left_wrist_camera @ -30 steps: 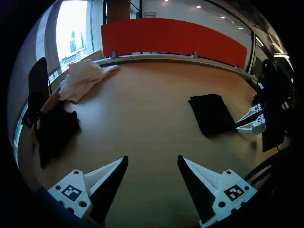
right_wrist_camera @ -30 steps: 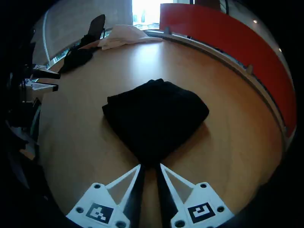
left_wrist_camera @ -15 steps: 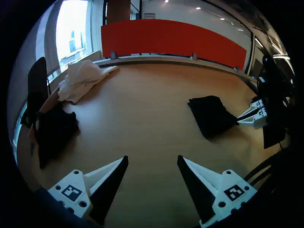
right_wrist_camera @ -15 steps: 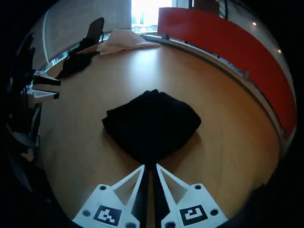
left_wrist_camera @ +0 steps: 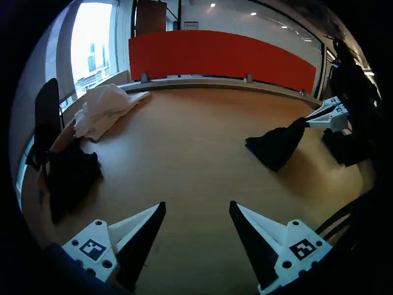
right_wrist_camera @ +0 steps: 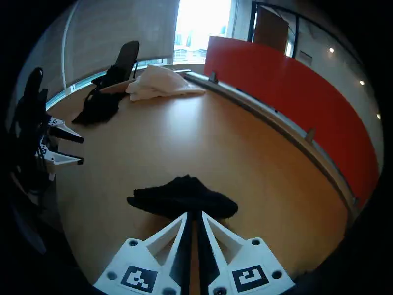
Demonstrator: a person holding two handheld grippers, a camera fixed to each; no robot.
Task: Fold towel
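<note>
Black towel edge inside right claw

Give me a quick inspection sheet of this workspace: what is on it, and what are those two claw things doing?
Surface: curved light-brown wooden table, mostly bare.
Job's things: black fabric towel, one end raised off the table, the lower part apparently resting on it.
Clutter: crumpled white cloth pile at the far edge; rumpled black cloth heap at the side edge.
Grippers: left gripper has its fingers spread over bare table, holding nothing; right gripper has its fingers closed on the towel's raised end.
Cables: nothing clearly seen.
Surroundings: long red partition panel along the table's far rim; bright window; black office chair.
</note>
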